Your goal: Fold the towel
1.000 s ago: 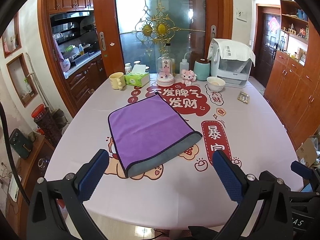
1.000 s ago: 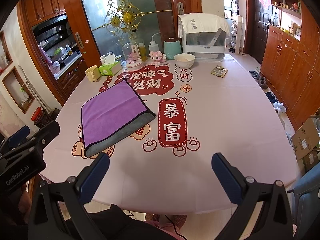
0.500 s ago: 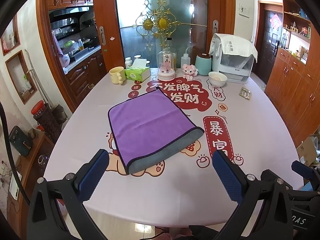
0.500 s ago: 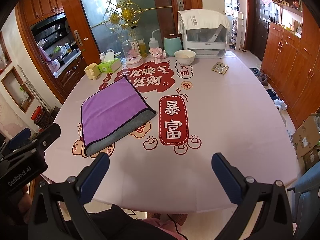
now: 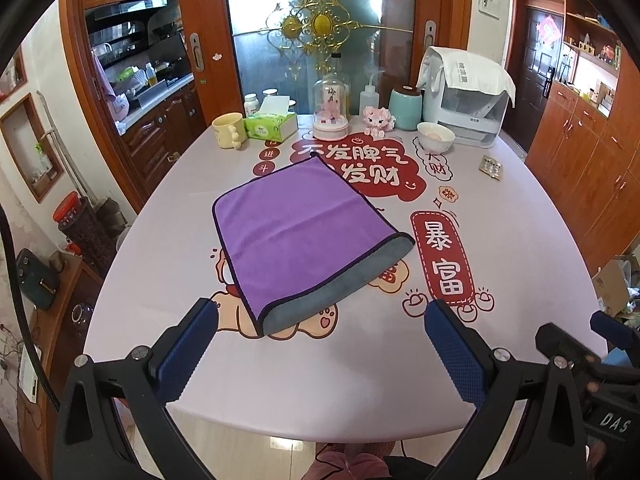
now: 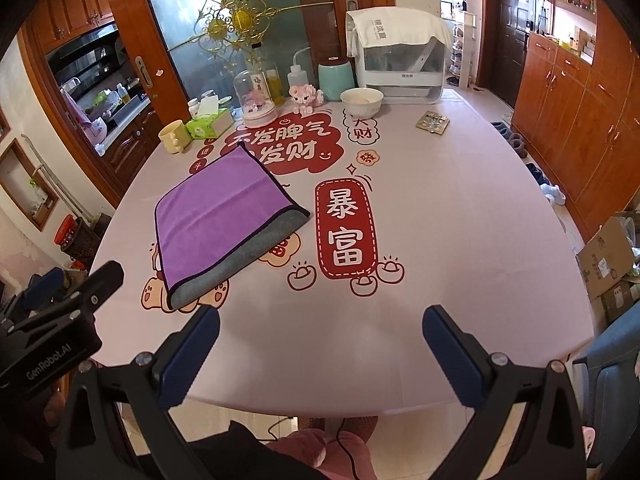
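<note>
Left tool [image 5: 320,322]: blue-padded fingers spread wide apart, nothing between them, held over the near edge of the surface.
Right tool [image 6: 320,322]: fingers likewise spread wide, empty, over the near edge; the left tool's black body shows at its lower left.
Towel [image 5: 304,236]: purple, folded once, lying flat just ahead of the left tool, ahead and to the left of the right tool; a grey underside shows along its near edge and it touches neither tool.
Mug [image 5: 228,131]: pale yellow, far ahead to the left of the left tool, past the towel.
Tissue box [image 5: 270,127]: green, just beside the mug on its right.
Glass dome [image 5: 330,110]: on a pink base, far ahead, beyond the towel's far corner.
Pink toy [image 5: 378,118]: small, right of the dome.
Teal canister [image 5: 406,107]: behind the toy, with a squeeze bottle [image 5: 368,98] near it.
Bowl [image 5: 435,136]: white, far ahead to the right.
White appliance [image 5: 466,100]: draped with a white cloth, behind the bowl.
Blister pack [image 5: 491,167]: flat, far right of the towel, well apart from it.
Path: nothing lies between either tool and the towel.
Surface [image 5: 520,240]: rounded, covered in a pale pink cloth printed with red Chinese characters and cartoon figures.
Room: wooden cabinets [image 6: 580,92] on the right, a frosted glass door with gold ornament [image 5: 320,20] behind, kitchen shelves at the left, cardboard boxes [image 6: 608,256] on the floor at the right.
</note>
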Demonstrator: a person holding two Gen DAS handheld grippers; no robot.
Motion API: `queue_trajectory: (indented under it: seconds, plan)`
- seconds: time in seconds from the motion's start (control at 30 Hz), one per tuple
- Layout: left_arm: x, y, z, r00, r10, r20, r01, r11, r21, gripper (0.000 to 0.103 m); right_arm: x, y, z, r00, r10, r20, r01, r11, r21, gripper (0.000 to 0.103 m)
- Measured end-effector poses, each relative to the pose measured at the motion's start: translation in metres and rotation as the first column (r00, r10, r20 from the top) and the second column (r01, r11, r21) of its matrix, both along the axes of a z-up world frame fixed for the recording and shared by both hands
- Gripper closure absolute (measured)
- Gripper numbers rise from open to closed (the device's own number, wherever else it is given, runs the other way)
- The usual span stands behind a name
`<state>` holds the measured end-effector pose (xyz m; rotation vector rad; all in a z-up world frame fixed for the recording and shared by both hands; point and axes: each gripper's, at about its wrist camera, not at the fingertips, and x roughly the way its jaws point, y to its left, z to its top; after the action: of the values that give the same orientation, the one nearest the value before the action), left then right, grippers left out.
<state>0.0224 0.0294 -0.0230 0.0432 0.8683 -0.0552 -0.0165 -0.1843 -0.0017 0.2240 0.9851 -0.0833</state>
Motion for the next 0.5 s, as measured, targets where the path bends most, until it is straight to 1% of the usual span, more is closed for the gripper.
queue_trajectory:
  seconds: [0.13,0.27,0.5]
  plan:
    - [0.008,0.012,-0.006,1.0,-0.009,-0.018,0.008,1.0,-0.021,0.001,0.003,0.005,0.002,1.0,-0.006,0.023,0.006,1.0,0.004,0.002]
    - [0.018,0.025,-0.009,0.999,-0.023,-0.025,0.022,0.999,-0.046,0.001,0.007,0.009,0.004,0.999,-0.019,0.051,0.019,1.0,-0.003,0.004]
    - [0.033,0.05,-0.016,0.999,-0.015,-0.039,0.012,0.997,-0.076,0.001,0.026,0.021,0.008,0.996,-0.014,0.088,0.018,0.999,-0.049,0.005]
